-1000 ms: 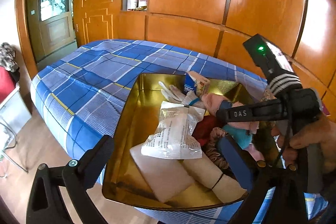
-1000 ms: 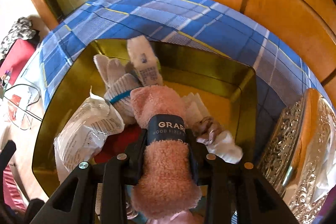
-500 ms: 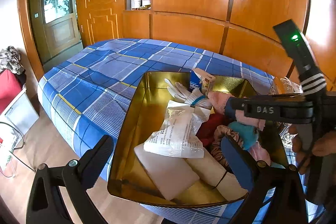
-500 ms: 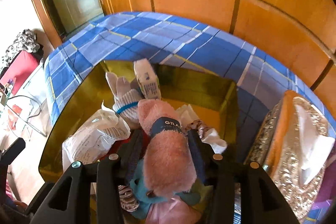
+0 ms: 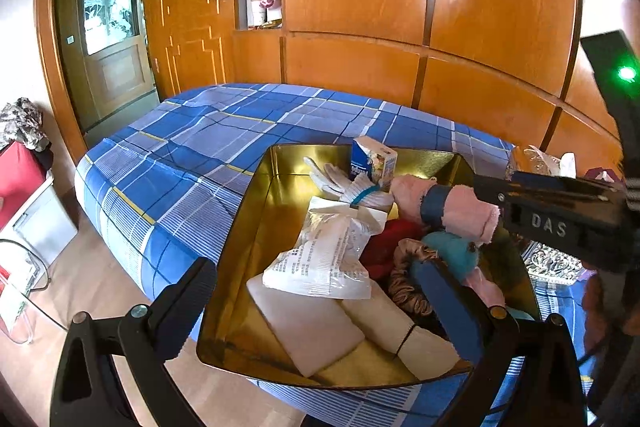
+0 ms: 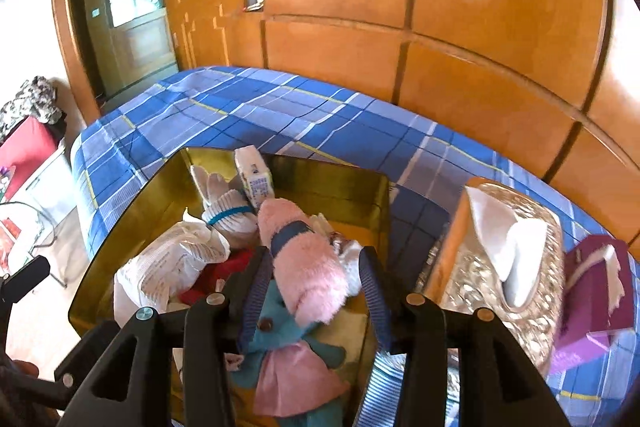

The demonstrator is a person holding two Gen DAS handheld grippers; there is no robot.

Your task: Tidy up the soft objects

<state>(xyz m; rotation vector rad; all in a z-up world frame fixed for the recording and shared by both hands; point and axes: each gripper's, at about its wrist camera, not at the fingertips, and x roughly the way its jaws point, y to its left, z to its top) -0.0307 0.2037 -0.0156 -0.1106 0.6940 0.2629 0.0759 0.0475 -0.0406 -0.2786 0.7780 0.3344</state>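
Observation:
A gold tin box (image 5: 256, 227) (image 6: 132, 203) sits on the blue plaid bed. It holds a pink fluffy rolled towel with a dark band (image 6: 308, 267) (image 5: 452, 207), a teal and pink plush doll (image 6: 288, 351) (image 5: 452, 251), white gloves (image 5: 344, 183), a white plastic packet (image 5: 324, 259), red cloth, a brown scrunchie and folded beige cloths (image 5: 320, 323). My right gripper (image 6: 316, 291) is open with the pink towel lying loose between its fingers on top of the pile. My left gripper (image 5: 320, 299) is open and empty above the box's near edge.
A small blue and white carton (image 5: 374, 163) stands at the box's far end. An ornate silver tissue box (image 6: 504, 255) and a purple box (image 6: 592, 291) lie right of the tin. Wooden wardrobe panels rise behind the bed; floor and clutter lie to the left.
My right gripper has opened and pulled back, releasing the pink towel onto the pile in the box. Both cameras have lifted and drawn away from the box.

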